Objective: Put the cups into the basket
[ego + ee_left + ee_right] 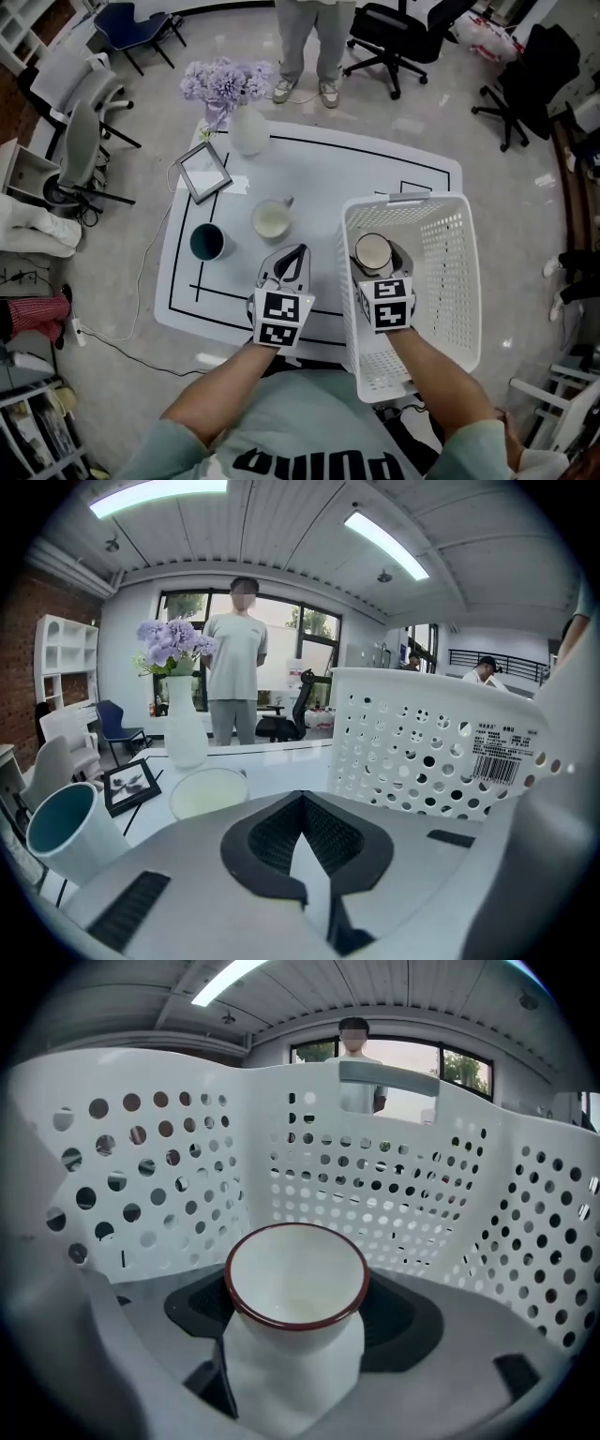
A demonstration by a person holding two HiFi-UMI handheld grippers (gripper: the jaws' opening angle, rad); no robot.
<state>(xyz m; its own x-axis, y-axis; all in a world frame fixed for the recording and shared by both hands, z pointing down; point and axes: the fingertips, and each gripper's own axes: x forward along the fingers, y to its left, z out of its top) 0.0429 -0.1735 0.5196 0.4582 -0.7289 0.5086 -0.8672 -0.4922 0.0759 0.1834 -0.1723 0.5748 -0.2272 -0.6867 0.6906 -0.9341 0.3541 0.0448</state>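
A white cup with a dark red rim sits between the jaws of my right gripper, which is shut on it inside the white perforated basket. In the head view that cup and the right gripper are low in the basket, near its far end. My left gripper rests over the table left of the basket, jaws shut and empty. A cream cup stands just beyond it. A teal-lined cup stands further left.
The white table carries a white vase of purple flowers and a picture frame at its far left. A person stands beyond the far edge. Office chairs ring the table.
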